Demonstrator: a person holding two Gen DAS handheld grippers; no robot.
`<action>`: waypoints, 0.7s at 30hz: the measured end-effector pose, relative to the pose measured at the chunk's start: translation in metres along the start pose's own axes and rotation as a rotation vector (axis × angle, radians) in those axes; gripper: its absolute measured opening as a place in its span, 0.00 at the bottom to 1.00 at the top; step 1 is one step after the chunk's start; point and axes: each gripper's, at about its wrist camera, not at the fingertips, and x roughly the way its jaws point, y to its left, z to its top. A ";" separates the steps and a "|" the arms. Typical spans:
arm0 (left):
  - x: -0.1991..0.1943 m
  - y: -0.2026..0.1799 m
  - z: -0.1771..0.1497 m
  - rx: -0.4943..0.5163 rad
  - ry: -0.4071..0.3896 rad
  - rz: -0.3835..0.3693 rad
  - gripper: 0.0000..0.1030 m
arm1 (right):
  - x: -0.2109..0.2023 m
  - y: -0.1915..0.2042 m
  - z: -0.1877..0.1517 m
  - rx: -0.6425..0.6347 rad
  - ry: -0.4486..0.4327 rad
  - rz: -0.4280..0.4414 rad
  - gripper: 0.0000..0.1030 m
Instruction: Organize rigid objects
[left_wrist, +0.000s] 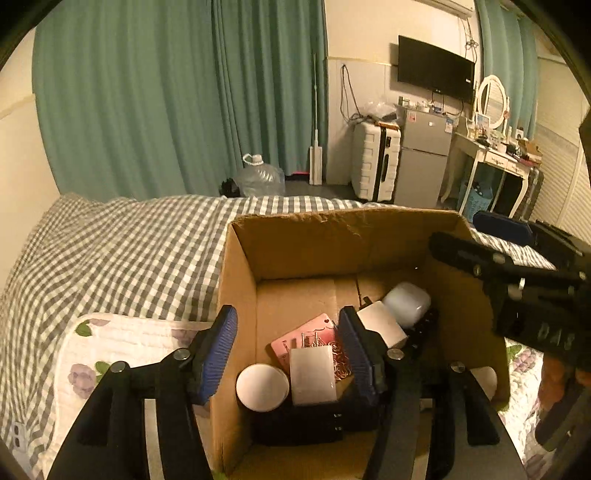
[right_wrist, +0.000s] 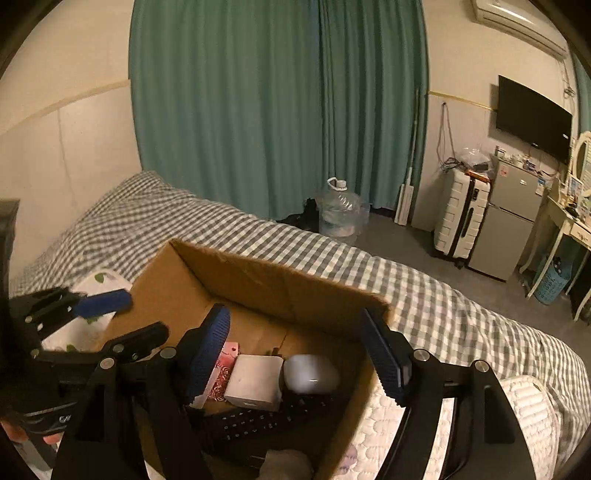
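An open cardboard box (left_wrist: 332, 240) sits on the bed. Inside lie a white round lid (left_wrist: 262, 387), a white charger block (left_wrist: 313, 374), a pink card with clips (left_wrist: 306, 338), a white cube (left_wrist: 380, 323), a white rounded case (left_wrist: 406, 302) and a black keyboard-like item (right_wrist: 266, 421). My left gripper (left_wrist: 288, 350) is open and empty, straddling the box's left wall. My right gripper (right_wrist: 295, 354) is open and empty over the box's right side; the cube (right_wrist: 255, 382) and rounded case (right_wrist: 310, 373) lie between its fingers.
The bed has a grey checked sheet (left_wrist: 129, 251) and a floral quilted pad (left_wrist: 110, 350). Beyond the bed stand green curtains (left_wrist: 166, 92), a water jug (left_wrist: 260, 179), a white suitcase (left_wrist: 375, 164), a small fridge (left_wrist: 424, 155) and a dressing table (left_wrist: 495, 155).
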 end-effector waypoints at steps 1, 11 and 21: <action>-0.005 -0.001 0.000 0.003 -0.009 0.006 0.59 | -0.004 -0.001 0.002 0.008 -0.004 -0.006 0.70; -0.103 -0.008 0.017 -0.004 -0.220 0.032 0.63 | -0.100 -0.003 0.017 0.040 -0.123 -0.131 0.78; -0.201 -0.005 0.007 -0.005 -0.386 0.022 0.68 | -0.215 0.034 0.002 0.017 -0.241 -0.238 1.00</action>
